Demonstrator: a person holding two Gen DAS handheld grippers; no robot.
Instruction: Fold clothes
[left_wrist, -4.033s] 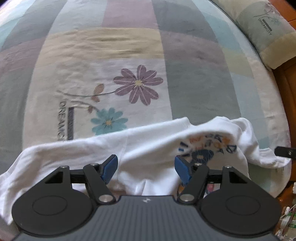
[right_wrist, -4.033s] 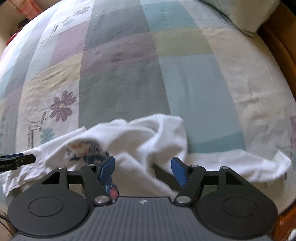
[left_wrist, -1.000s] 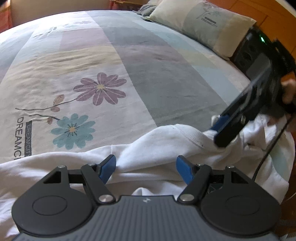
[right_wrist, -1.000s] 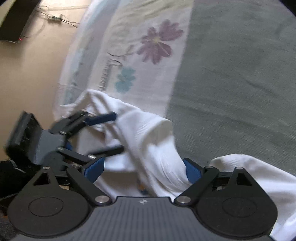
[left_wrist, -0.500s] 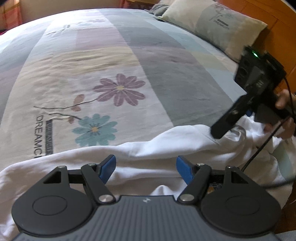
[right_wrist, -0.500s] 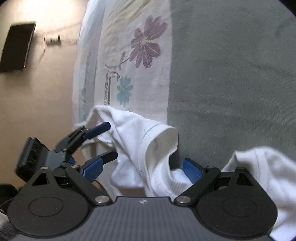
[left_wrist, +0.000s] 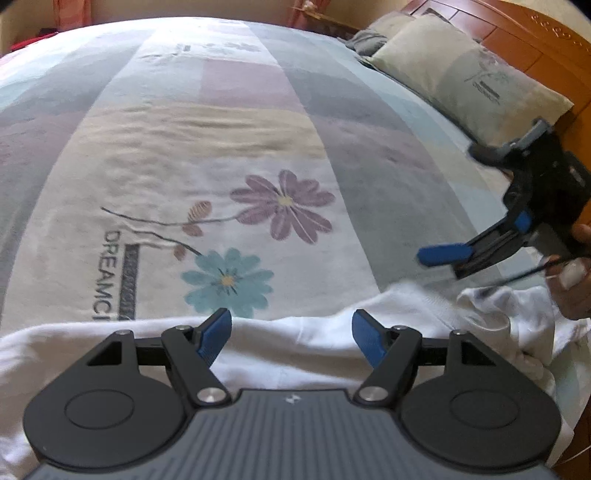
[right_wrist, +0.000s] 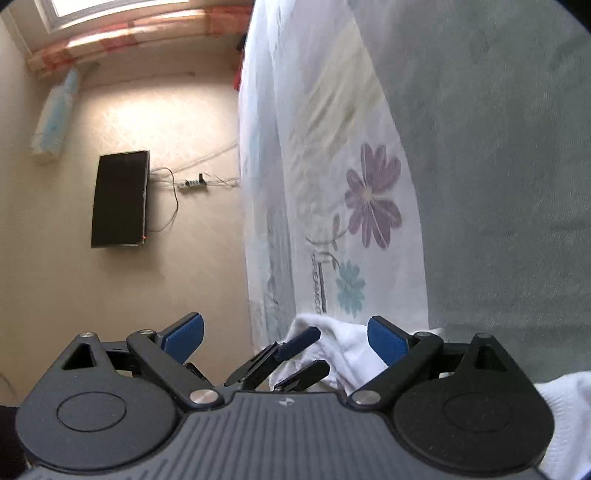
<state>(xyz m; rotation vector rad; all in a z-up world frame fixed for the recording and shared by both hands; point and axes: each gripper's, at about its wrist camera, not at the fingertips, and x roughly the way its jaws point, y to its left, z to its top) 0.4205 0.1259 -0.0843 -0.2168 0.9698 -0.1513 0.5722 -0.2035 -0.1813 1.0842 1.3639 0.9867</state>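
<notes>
the white shirt (left_wrist: 303, 343) lies crumpled along the near edge of the bed (left_wrist: 221, 147). the left gripper (left_wrist: 291, 334) hovers over it, fingers spread and empty. the right gripper (right_wrist: 284, 338) is lifted above the shirt's bunched end, fingers released too, near the pillow (left_wrist: 461, 74).

"DREAMCI…" printed in dark caps on the bedspread (left_wrist: 110, 273), running sideways beside a dark bar, next to the blue flower (left_wrist: 227, 280); last letters cut off by the white shirt (left_wrist: 295, 343). Same word in right wrist view on the bedspread (right_wrist: 317, 284), only "DREAMCI" approx legible, small & blurred. Pillow (left_wrist: 465, 77) has a dark printed line w/ a bar under a plant motif, too blurred to read. Small logo mark, no letters, on each gripper body: left (left_wrist: 291, 398), right (right_wrist: 282, 402).
</notes>
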